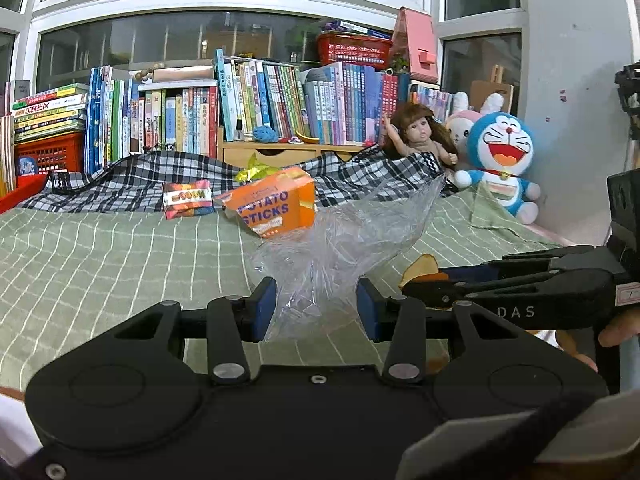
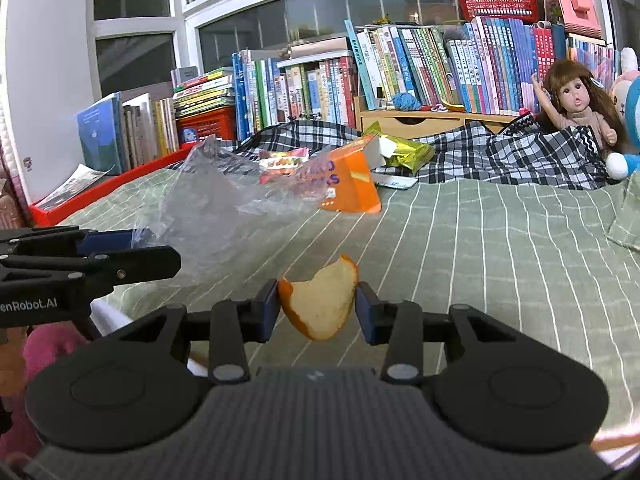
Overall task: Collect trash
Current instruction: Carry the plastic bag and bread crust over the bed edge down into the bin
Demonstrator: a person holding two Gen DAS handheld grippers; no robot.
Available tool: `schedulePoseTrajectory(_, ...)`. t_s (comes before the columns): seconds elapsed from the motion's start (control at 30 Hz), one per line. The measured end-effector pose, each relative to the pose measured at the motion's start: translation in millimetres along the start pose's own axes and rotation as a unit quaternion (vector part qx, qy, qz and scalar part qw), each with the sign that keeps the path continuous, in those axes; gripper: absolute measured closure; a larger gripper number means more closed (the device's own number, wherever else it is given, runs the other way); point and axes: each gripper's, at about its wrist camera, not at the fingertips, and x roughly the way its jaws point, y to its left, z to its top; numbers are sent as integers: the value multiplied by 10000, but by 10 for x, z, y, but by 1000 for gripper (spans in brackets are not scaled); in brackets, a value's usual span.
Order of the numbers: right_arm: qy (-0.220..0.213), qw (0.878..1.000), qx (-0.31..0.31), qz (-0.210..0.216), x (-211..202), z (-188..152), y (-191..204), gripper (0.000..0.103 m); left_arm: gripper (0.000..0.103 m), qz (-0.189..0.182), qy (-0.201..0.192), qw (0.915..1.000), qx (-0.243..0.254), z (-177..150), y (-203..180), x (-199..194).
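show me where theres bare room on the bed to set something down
Bare: green striped sheet between the orange peel and the plaid blanket. Also left of the plastic bag. Crowded: around the potato sticks box, against the blanket.

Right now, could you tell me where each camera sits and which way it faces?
Left wrist: sits on the left gripper, facing across the bed to the bookshelf; its fingers pinch a clear plastic bag; the right gripper and a fingertip show at right.
Right wrist: sits on the right gripper, facing likewise; it clamps an orange peel; the left gripper shows at left.
Shared: bag, orange box, doll.
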Motion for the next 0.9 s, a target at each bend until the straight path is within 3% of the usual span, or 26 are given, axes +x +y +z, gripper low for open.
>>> schedulePoseTrajectory(0.3,82,9999,57,90,-267,-240,115,58,62,-199,-49,9997,123,-228,-187,-408)
schedulePoseTrajectory(0.6,260,9996,22,135,-468,-450,252,58,62,-449,-13,9990,-90,-370,-265,-810)
schedulePoseTrajectory(0.9,489,9986,164,113,-532,-686,274,58,62,-599,424,9970,-261,-624,-286,-1065)
